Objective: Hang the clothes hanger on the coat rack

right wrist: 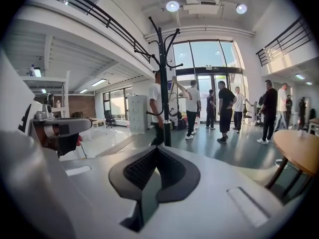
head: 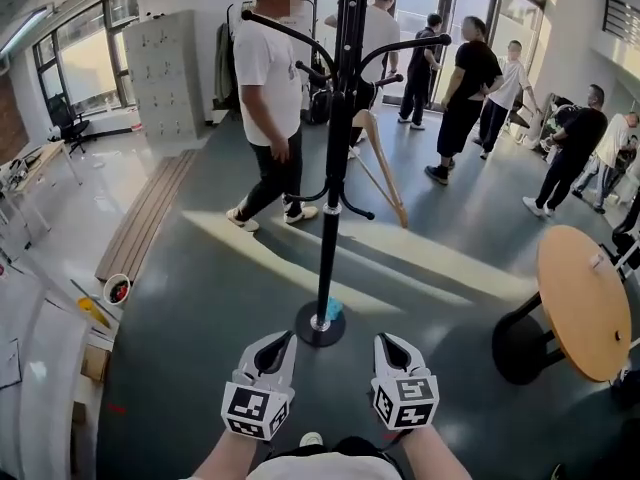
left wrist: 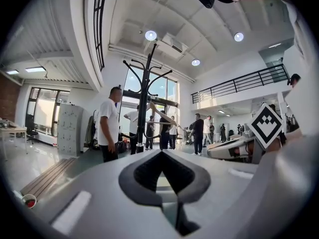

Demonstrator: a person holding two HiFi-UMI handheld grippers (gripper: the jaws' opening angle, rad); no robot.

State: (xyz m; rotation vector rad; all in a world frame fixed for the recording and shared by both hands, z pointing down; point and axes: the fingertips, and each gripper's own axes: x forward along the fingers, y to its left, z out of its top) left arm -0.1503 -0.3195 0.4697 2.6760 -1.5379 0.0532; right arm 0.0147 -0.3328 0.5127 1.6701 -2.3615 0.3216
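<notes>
Bottom centre: left gripper (head: 278, 346), right gripper (head: 388, 346), jaws together on all 2, empty. Hanger (head: 385, 168) apparently hung on rack (head: 330, 218) above; back off low, avoid nudging rack.

The left gripper (head: 285, 340) and right gripper (head: 384, 340) are white shells with black-lined jaws. Each bears a cube (head: 257, 408) of black-and-white square markers. The person wears a white top (head: 320, 467).

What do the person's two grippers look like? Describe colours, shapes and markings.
Both the left gripper and right gripper are pale grey, tapering to black ribbed pads. Each carries a cube with black-and-white square markers. No cables show.
</notes>
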